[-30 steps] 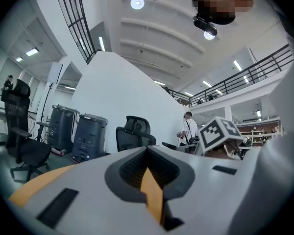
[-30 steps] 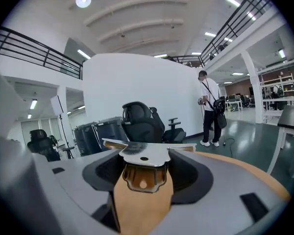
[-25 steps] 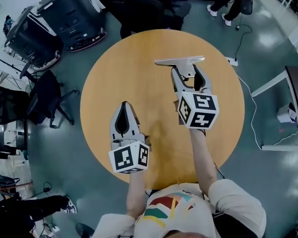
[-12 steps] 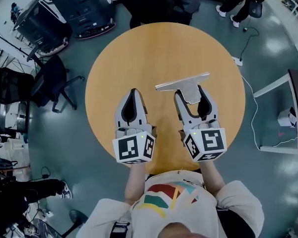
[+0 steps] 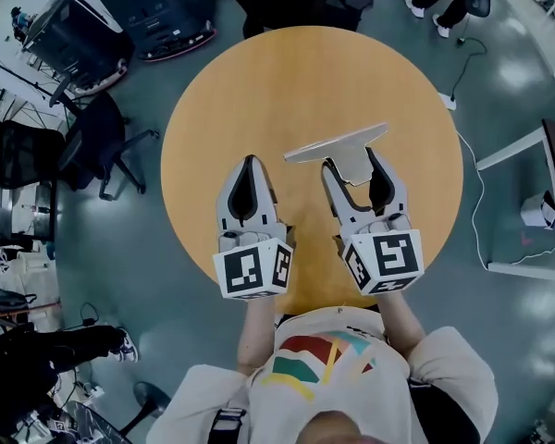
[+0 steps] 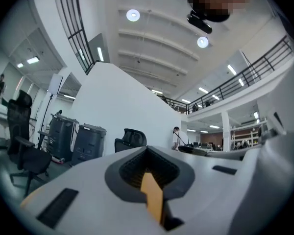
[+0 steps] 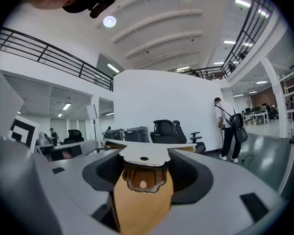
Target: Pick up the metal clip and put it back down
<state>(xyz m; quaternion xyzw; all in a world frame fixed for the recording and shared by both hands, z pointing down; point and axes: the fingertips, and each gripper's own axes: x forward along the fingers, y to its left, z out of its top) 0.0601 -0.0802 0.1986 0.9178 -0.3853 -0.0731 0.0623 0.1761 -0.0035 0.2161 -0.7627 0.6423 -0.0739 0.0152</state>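
My right claw (image 5: 353,162) had come back toward me from farther out over the table; it brought the metal clip (image 5: 338,144) along, and the clip's long bar now sat a bit tilted; the claw was shut tight on the clip's short tab, and in the right gripper view I saw the shiny tab squeezed between the two jaws; I thought the clip was up off the wood, so the picking up looked done and the putting down was still to do; my left claw (image 5: 248,163) had slid up beside the right one; its jaws were pressed together with nothing in them, only a thin strip of wood showing through.

Under both claws lay the round wooden table (image 5: 259,81), bare but for the clip; around it was a shiny grey-green floor (image 5: 120,276); black office chairs (image 5: 92,155) and big dark carts (image 5: 157,12) stood past the far edge; far off, a person (image 7: 228,126) stood by a white wall, under round ceiling lights and a railed balcony.
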